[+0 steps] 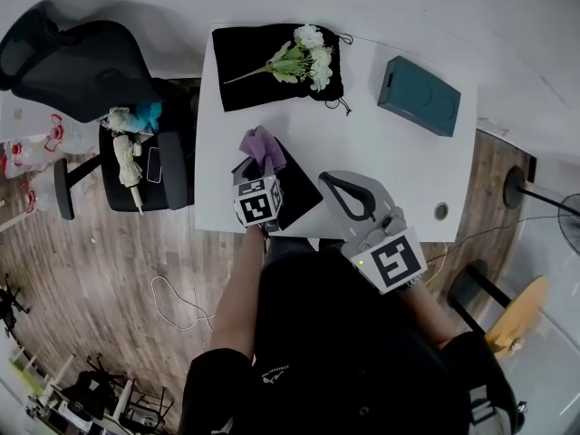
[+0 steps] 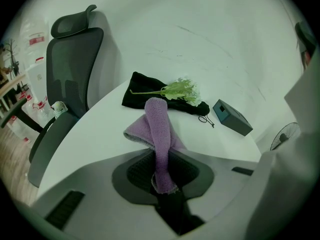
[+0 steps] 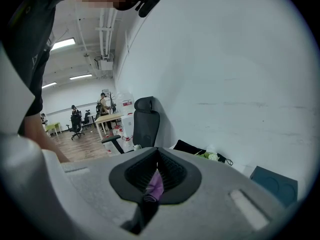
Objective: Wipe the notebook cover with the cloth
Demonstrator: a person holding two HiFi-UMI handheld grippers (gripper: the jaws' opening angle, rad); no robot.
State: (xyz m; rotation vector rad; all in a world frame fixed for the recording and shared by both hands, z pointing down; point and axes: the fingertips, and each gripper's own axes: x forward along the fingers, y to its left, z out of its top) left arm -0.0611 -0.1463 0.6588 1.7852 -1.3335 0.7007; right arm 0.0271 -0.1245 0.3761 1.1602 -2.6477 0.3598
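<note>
A purple cloth (image 1: pixel 263 147) hangs pinched in my left gripper (image 1: pixel 261 169), which is shut on it. In the left gripper view the cloth (image 2: pixel 157 134) rises out of the jaws and folds over toward the table. The black notebook (image 1: pixel 297 194) lies flat at the near edge of the white table (image 1: pixel 390 157), directly under and right of the left gripper. My right gripper (image 1: pixel 332 181) hovers just right of the notebook with its jaws together and nothing held. In the right gripper view a sliver of purple cloth (image 3: pixel 156 184) shows through the hollow behind the tips.
A black pouch (image 1: pixel 249 62) with a white flower sprig (image 1: pixel 304 59) lies at the table's far left. A teal box (image 1: pixel 419 94) sits at the far right. A black office chair (image 1: pixel 100 71) stands left of the table. The person's dark torso fills the near side.
</note>
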